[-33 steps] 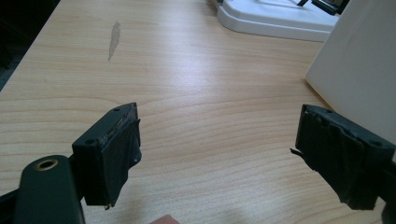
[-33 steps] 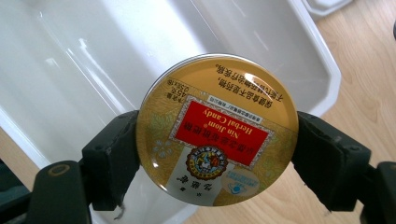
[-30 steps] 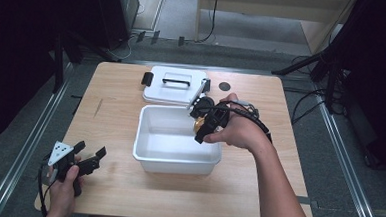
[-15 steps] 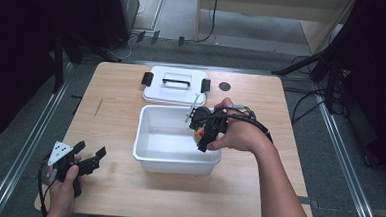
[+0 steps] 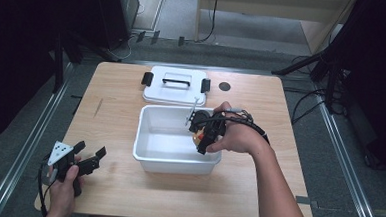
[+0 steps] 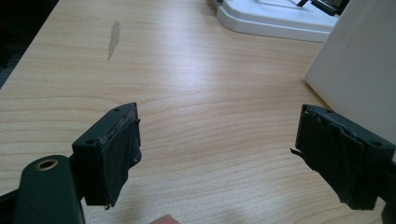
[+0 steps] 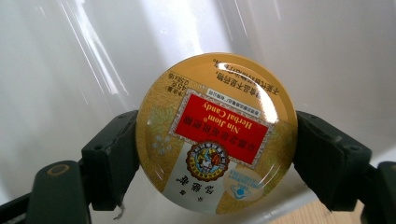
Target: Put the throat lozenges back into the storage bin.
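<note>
Right gripper, clamped on round yellow candy tin, has sunk from above rim into white plastic bin; release likely next. Left gripper idle, jaws wide, empty.

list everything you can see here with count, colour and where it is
round yellow candy tin with red label: 1, yellow and red, clamped between the right gripper's jaws, over the inside of the tub
rectangular white plastic tub: 1, white, open, middle of the table
flat white plastic lid with black handle and side clips: 1, white and black, lying on the table behind the tub
small dark round spot: 1, black, on the table top right of the lid
light wooden table: 1, pale wood
left gripper: 1, black, jaws apart with nothing between them, at the table's near left corner
right gripper: 1, black, at the tub's right side, holding the tin
</note>
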